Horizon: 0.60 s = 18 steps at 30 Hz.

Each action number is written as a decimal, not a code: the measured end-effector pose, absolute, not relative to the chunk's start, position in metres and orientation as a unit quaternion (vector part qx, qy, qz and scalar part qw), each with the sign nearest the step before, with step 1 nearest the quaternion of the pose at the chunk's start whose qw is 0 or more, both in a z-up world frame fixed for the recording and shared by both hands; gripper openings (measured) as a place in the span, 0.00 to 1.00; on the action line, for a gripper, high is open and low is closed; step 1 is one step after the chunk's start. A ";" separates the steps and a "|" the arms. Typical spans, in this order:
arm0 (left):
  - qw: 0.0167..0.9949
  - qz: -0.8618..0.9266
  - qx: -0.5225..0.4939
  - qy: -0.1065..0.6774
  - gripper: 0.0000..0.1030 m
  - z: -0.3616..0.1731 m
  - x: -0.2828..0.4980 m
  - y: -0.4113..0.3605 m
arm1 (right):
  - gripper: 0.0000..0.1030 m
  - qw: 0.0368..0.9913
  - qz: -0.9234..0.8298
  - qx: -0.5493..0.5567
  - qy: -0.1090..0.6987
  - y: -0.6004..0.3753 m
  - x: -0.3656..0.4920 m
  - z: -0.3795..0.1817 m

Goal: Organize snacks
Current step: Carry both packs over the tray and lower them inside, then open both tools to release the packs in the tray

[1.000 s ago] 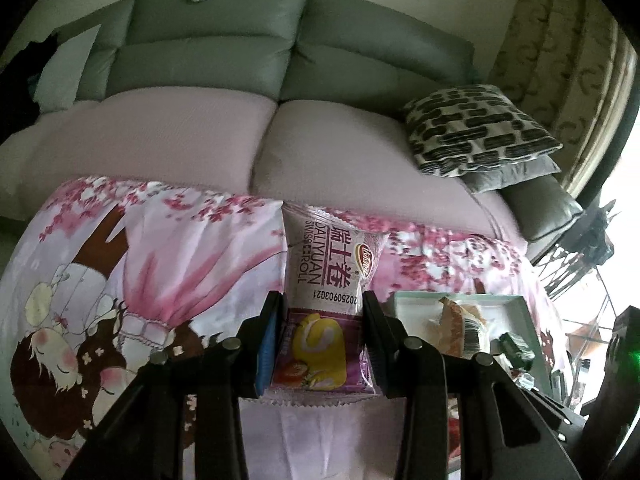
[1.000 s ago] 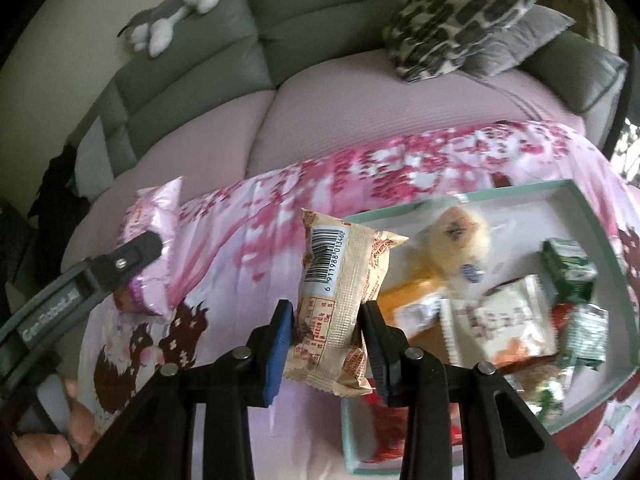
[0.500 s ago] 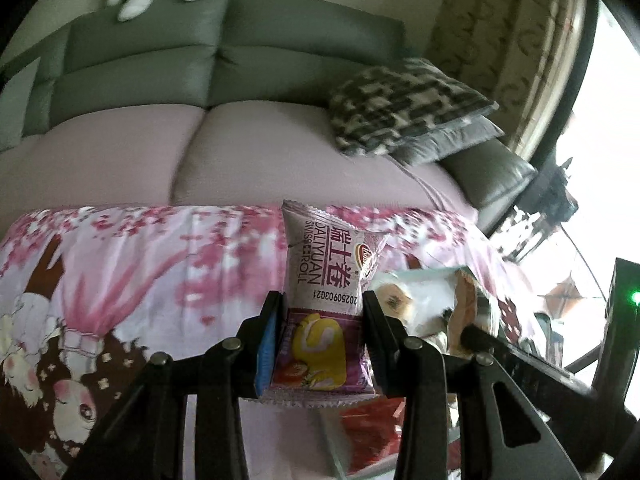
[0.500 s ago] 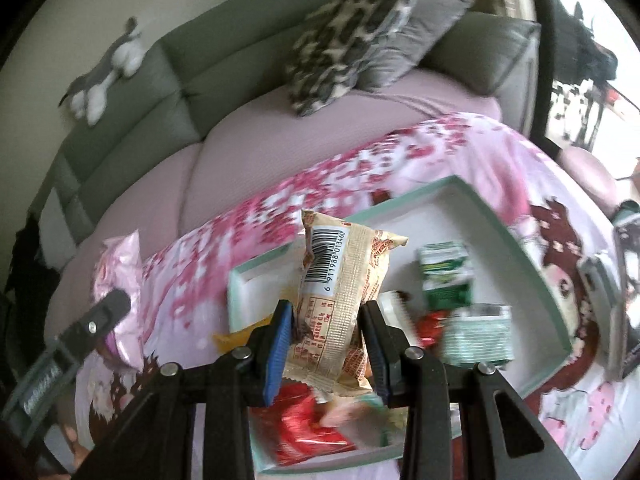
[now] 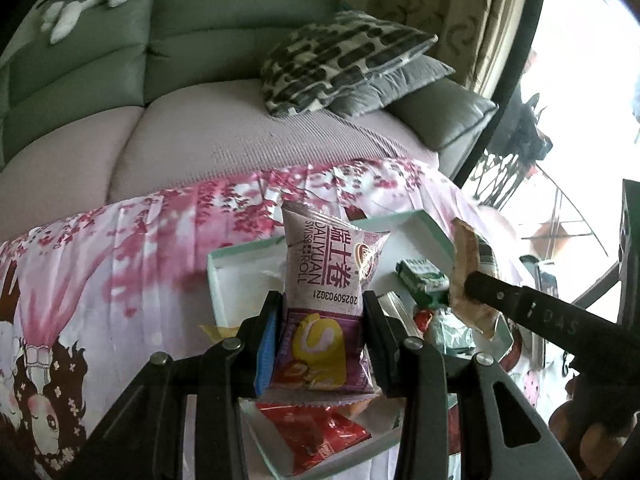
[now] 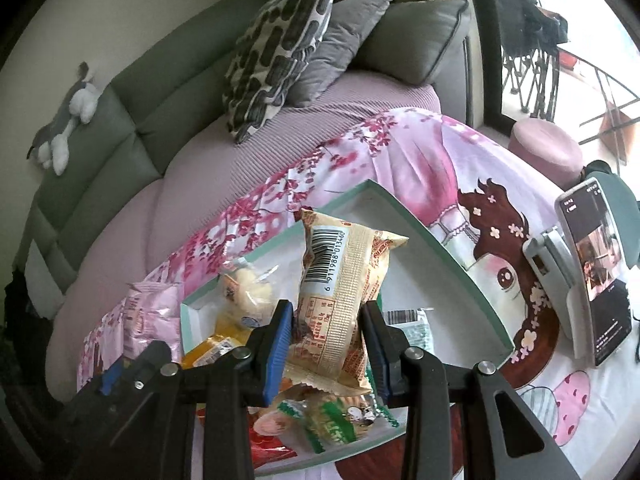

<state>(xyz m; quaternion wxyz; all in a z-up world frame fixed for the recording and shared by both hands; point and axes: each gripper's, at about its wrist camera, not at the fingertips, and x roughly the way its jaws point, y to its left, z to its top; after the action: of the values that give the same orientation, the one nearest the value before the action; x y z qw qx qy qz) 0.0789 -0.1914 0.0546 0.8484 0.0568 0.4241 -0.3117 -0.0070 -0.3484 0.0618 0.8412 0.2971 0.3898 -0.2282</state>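
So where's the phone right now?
In the right wrist view, the phone stands propped on a grey stand at the far right, beyond the tray.

The shallow mint-rimmed cardboard tray (image 6: 452,256) lies on the pink cartoon-print cloth (image 6: 420,160); the propped smartphone (image 6: 596,272) at its 3 o'clock.

A grey-green sofa (image 5: 224,40) fills the back wall, its seat under a mauve cover (image 6: 248,168) — patterned and grey cushions (image 6: 280,48) lean at its right end, a plush toy (image 6: 68,120) on its backrest, bright window (image 5: 592,92) beyond.
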 end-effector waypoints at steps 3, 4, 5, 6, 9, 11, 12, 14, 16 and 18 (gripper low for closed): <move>0.846 -0.311 0.065 0.429 0.40 0.049 0.078 -0.197 | 0.37 0.839 -0.219 0.298 0.398 -0.347 -0.003 0.056; 0.844 -0.310 0.067 0.431 0.40 0.047 0.078 -0.198 | 0.37 0.840 -0.216 0.297 0.400 -0.347 -0.001 0.055; 0.844 -0.310 0.069 0.433 0.40 0.045 0.078 -0.199 | 0.37 0.840 -0.215 0.296 0.401 -0.345 -0.001 0.055; 0.843 -0.310 0.070 0.434 0.40 0.044 0.078 -0.200 | 0.37 0.840 -0.214 0.296 0.401 -0.344 0.000 0.054; 0.841 -0.310 0.074 0.438 0.40 0.040 0.078 -0.203 | 0.37 0.838 -0.211 0.295 0.407 -0.343 0.002 0.051; 0.839 -0.312 0.076 0.439 0.40 0.039 0.078 -0.204 | 0.37 0.837 -0.211 0.294 0.410 -0.342 0.004 0.050; 0.839 -0.312 0.076 0.440 0.40 0.039 0.078 -0.204 | 0.37 0.837 -0.211 0.293 0.411 -0.342 0.004 0.049; 0.838 -0.312 0.076 0.441 0.40 0.038 0.078 -0.205 | 0.37 0.837 -0.210 0.293 0.412 -0.342 0.005 0.048; 0.838 -0.311 0.076 0.443 0.40 0.037 0.079 -0.205 | 0.37 0.836 -0.210 0.292 0.414 -0.342 0.005 0.047; 0.836 -0.311 0.075 0.445 0.40 0.035 0.079 -0.205 | 0.37 0.835 -0.210 0.292 0.416 -0.342 0.006 0.045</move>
<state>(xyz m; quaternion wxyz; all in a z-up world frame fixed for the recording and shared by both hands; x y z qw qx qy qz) 0.0794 -0.2048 0.0351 0.8363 0.0752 0.4453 -0.3109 0.0064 -0.3417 0.0452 0.8350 0.2923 0.4164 -0.2098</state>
